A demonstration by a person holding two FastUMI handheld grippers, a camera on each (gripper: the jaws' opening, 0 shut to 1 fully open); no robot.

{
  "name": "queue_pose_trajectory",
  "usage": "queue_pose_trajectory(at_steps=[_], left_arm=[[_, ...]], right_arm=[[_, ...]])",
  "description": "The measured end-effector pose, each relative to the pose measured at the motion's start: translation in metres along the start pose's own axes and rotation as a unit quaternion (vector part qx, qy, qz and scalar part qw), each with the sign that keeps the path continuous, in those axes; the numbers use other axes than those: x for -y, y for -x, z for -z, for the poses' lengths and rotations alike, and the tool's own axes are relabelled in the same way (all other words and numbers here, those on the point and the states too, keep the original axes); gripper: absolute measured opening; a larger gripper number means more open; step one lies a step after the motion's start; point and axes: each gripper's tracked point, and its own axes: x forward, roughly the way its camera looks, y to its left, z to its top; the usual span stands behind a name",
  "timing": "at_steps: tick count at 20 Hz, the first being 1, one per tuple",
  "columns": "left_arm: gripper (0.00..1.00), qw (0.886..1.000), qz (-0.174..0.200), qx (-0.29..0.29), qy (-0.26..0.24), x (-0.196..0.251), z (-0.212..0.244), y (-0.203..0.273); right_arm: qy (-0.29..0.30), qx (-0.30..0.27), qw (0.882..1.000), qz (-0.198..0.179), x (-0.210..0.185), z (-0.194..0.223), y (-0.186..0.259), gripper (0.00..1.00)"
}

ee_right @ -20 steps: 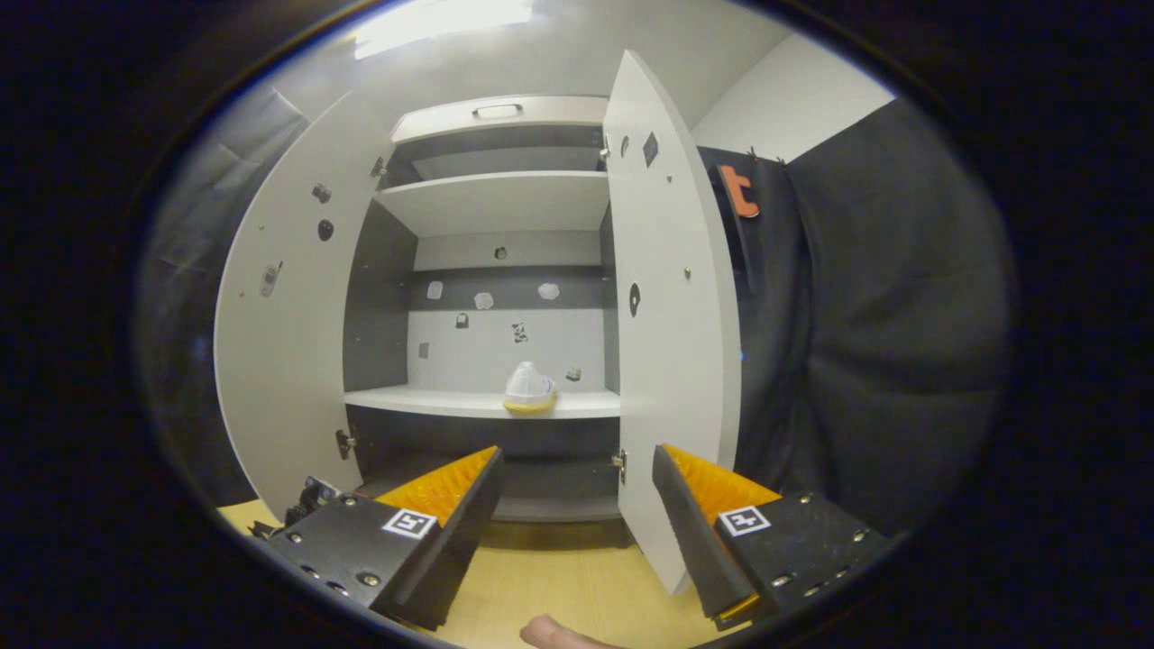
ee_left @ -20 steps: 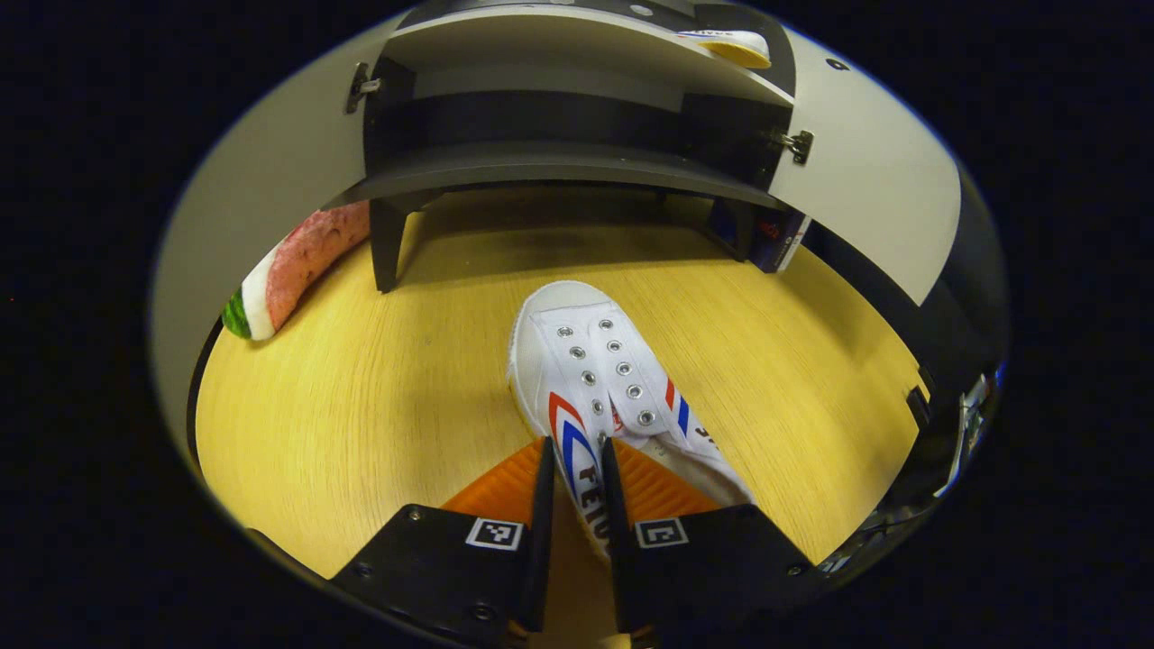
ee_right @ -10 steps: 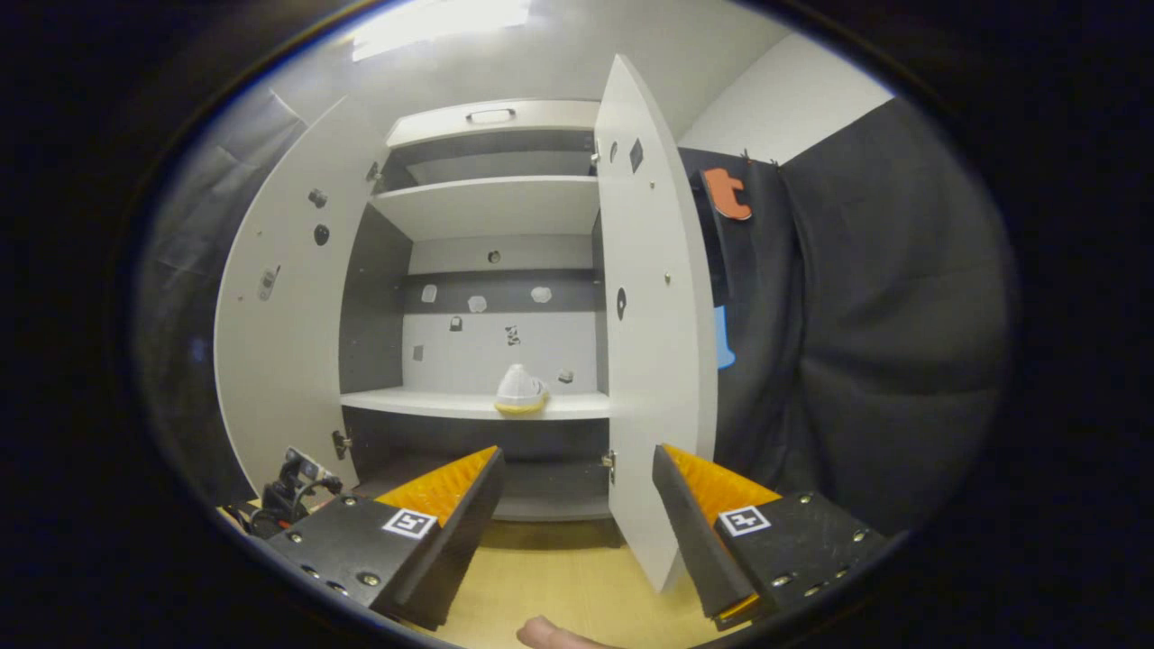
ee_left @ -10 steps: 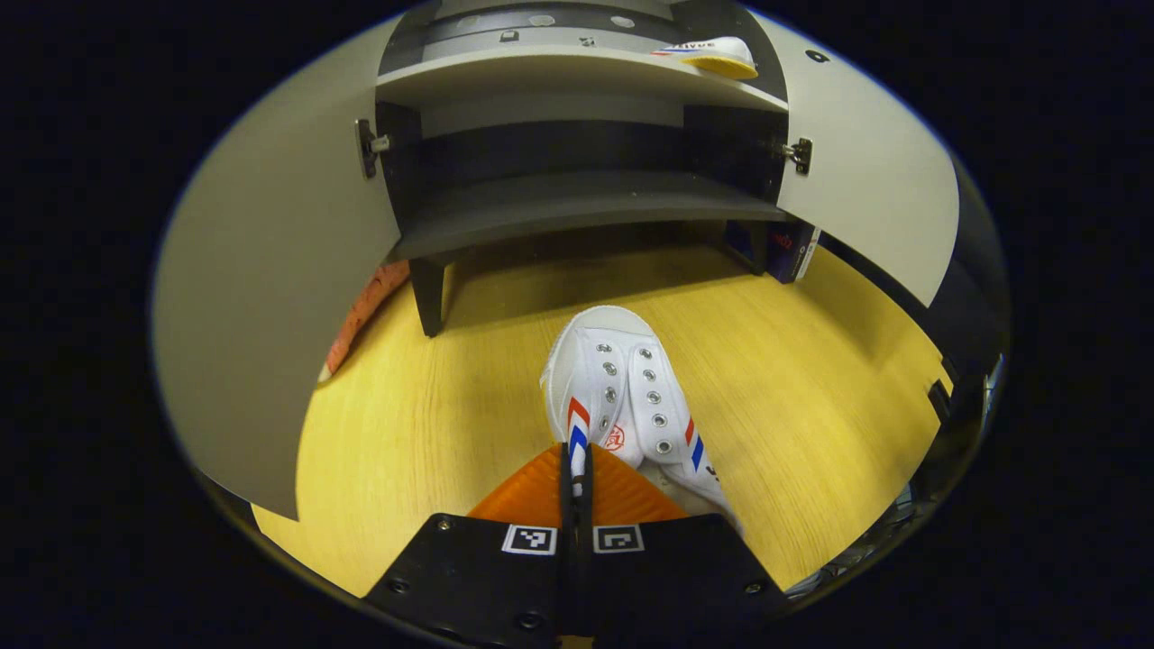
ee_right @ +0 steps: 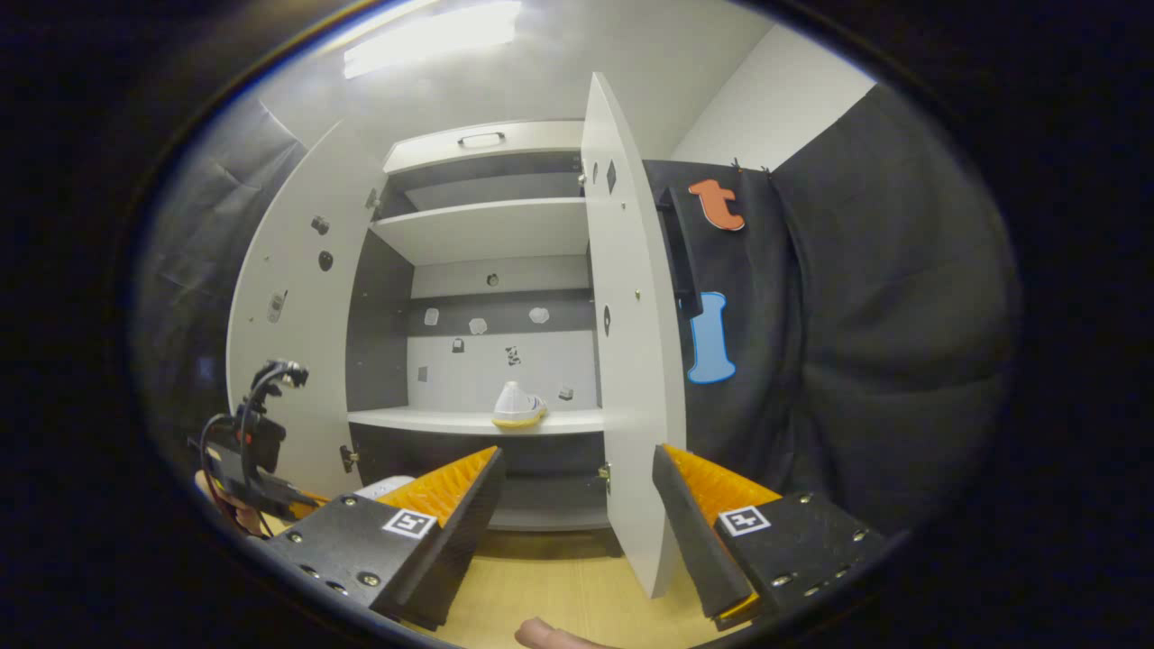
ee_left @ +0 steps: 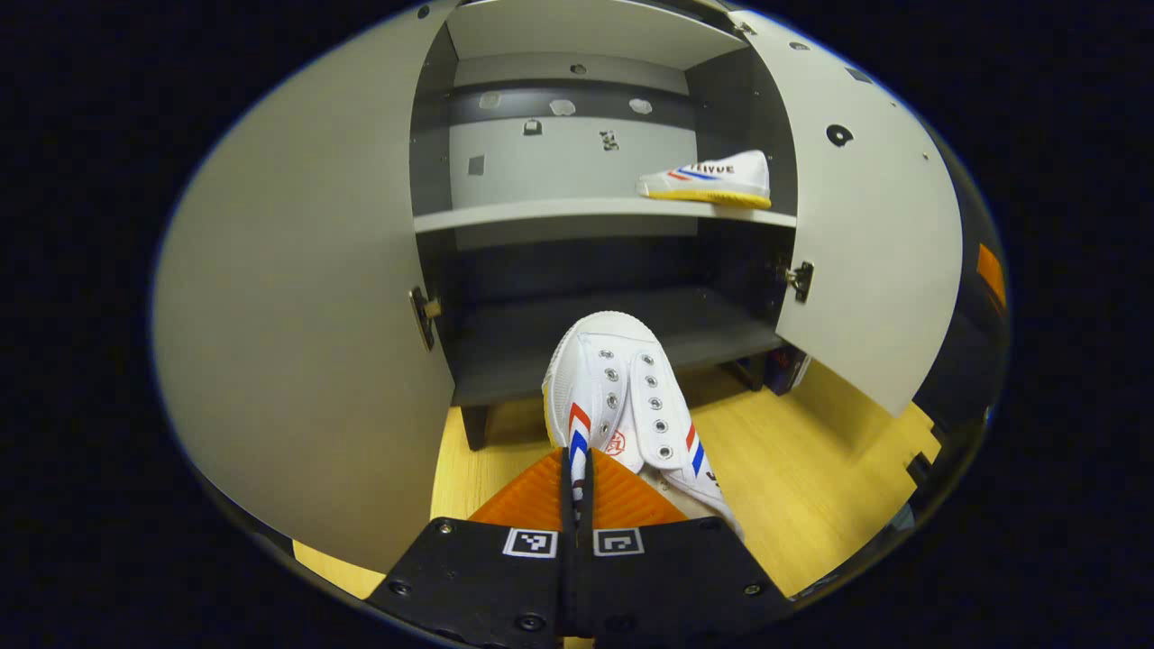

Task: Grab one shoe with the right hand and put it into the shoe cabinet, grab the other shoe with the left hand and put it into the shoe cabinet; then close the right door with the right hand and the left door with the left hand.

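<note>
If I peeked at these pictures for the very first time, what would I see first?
Probably the white shoe with red and blue stripes, pinched by the left gripper and held up in front of the open shoe cabinet. Next, its twin shoe already resting on the middle shelf, at the right end. In the right gripper view, the right gripper hangs open and empty before the tall right door.

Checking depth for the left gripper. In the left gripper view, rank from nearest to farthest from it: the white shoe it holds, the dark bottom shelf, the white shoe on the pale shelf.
1. Held white shoe, pinched between the left gripper fingers.
2. Dark bottom shelf, just beyond its toe.
3. White shoe on the pale shelf, upper right, deepest.
</note>
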Motion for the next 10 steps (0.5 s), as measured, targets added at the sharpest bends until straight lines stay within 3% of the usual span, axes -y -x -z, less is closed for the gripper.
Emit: queue_pose_trajectory(at_steps=[6, 10], left_arm=[[0.0, 0.996, -0.01, 0.086, 0.014, -0.002, -0.109, 0.007], [0.0, 0.991, -0.014, 0.135, 0.02, -0.001, -0.175, 0.007]], right_arm=[[-0.004, 0.028, 0.999, -0.022, 0.013, -0.006, 0.003, 0.98], [-0.005, 0.046, 0.999, -0.013, 0.032, -0.014, 0.011, 0.98]])
